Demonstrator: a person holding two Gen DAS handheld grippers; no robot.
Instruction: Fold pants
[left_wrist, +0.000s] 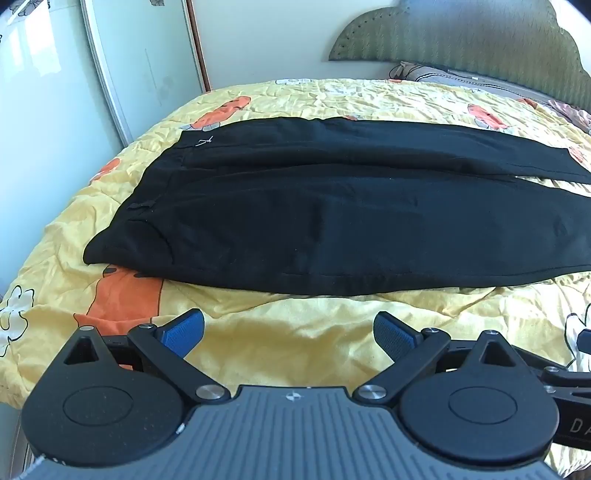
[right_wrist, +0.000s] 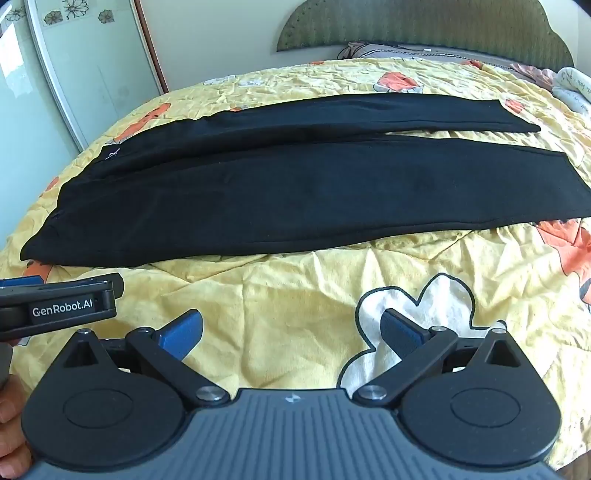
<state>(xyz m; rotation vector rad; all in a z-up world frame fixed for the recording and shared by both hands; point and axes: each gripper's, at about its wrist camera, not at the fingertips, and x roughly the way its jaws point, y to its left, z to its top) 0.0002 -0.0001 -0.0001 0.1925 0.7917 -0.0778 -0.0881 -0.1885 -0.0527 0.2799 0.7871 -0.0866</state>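
The left gripper (left_wrist: 289, 330) stood with its jaws spread wide, nothing between the blue pads (left_wrist: 183, 331), and it pointed forward and downward. The right gripper (right_wrist: 291, 332) was in the same condition: jaws fully apart, pads (right_wrist: 402, 332) bare, tilted downward at a like angle. The two units were held side by side and close together; the left one's black body showed at the left edge of the right wrist view. Part of a hand (right_wrist: 11, 424) was visible below it.
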